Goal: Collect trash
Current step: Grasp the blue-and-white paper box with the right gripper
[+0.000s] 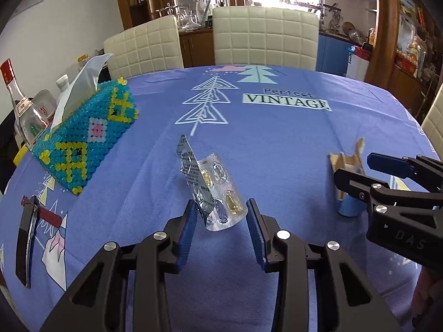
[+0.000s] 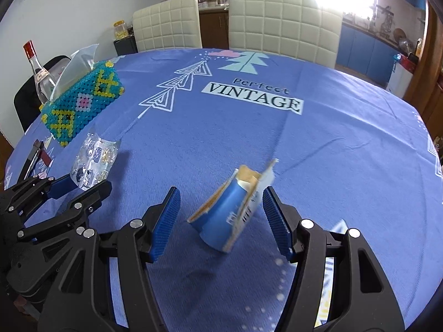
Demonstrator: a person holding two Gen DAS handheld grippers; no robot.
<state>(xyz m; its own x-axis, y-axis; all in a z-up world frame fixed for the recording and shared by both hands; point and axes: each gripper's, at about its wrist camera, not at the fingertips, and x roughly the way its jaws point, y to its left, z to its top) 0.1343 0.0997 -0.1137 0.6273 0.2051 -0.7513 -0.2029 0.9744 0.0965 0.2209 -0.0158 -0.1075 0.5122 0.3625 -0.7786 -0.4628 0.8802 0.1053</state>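
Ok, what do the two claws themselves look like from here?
Both match: the left claw and right claw have black plastic linkage arms with silver round pivot bolts, and flat blue ribbed pads on the fingers. The right one's body carries pale "DAS" lettering. No cables or sleeves show.

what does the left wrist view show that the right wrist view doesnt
Only left wrist: the blister pack close up with its printed foil back, between the left hand-held gripper's pads. Only right wrist: the torn blue carton in full, between the right hand-held gripper's pads. Both: beaded tissue box, blue tablecloth, red-capped bottle, cream chairs.
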